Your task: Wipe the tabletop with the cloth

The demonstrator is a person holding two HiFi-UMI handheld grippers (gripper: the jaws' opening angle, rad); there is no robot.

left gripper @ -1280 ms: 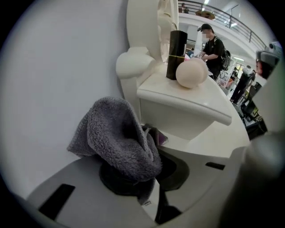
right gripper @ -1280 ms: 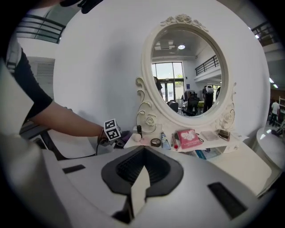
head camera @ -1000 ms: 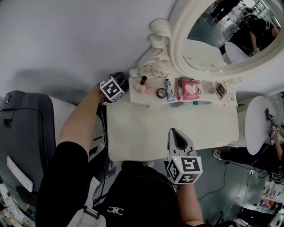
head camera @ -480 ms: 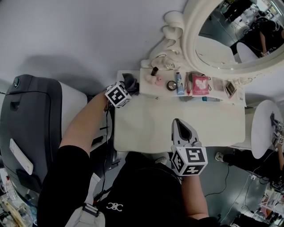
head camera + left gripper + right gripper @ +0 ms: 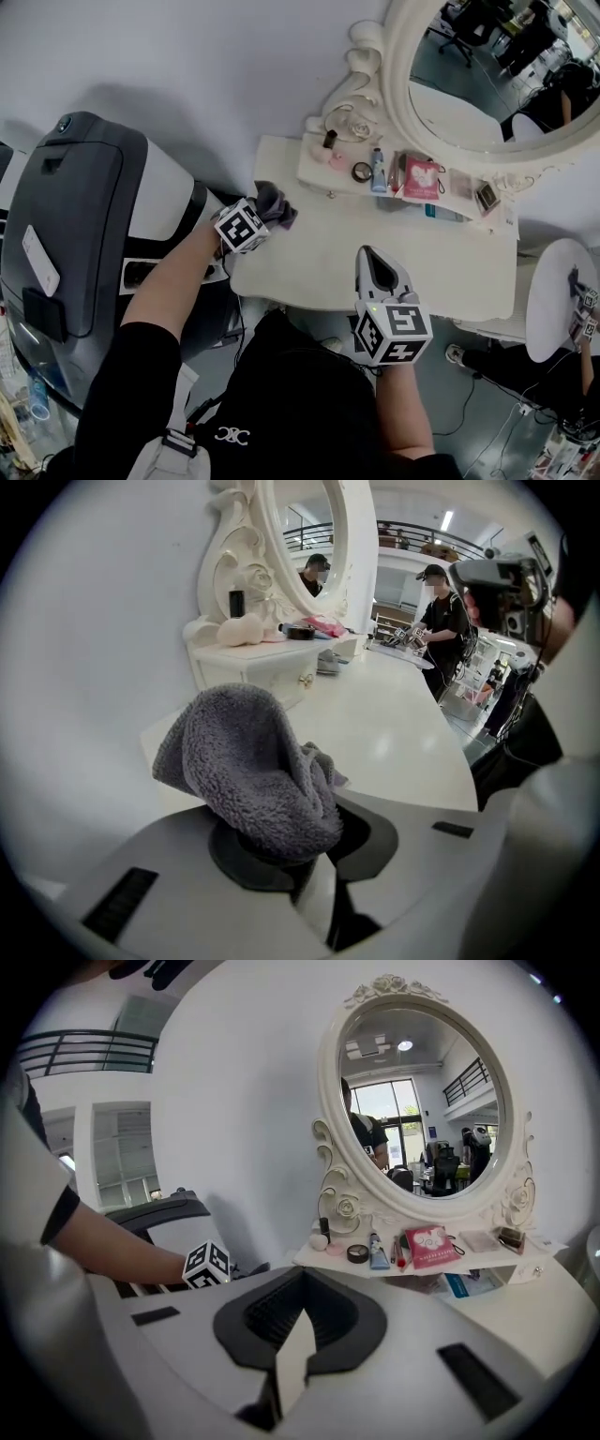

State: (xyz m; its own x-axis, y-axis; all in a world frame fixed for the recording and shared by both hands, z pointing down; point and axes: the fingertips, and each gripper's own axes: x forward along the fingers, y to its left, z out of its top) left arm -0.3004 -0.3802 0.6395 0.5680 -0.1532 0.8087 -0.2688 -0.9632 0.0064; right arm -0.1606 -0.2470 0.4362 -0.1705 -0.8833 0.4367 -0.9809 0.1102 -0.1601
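A grey fluffy cloth (image 5: pixel 246 766) is bunched in my left gripper (image 5: pixel 281 841), which is shut on it. In the head view that cloth (image 5: pixel 275 203) sits at the near left corner of the white tabletop (image 5: pixel 441 267), just ahead of the left gripper's marker cube (image 5: pixel 242 226). The tabletop (image 5: pixel 398 726) stretches away to the right of the cloth in the left gripper view. My right gripper (image 5: pixel 367 255) is shut with nothing in it, above the table's near edge around the middle. From the right gripper (image 5: pixel 289 1340) view the left marker cube (image 5: pixel 207 1265) shows at the left.
A raised shelf (image 5: pixel 323 174) at the back holds several cosmetics, among them a tube (image 5: pixel 379 169) and a pink packet (image 5: pixel 421 178). An ornate oval mirror (image 5: pixel 497 75) stands behind it. A dark grey machine (image 5: pixel 66 216) stands left of the table, a round white table (image 5: pixel 553 291) at the right.
My left gripper has drawn the cloth from the back left corner by the shelf toward me along the table's left edge. The right gripper has held its place.
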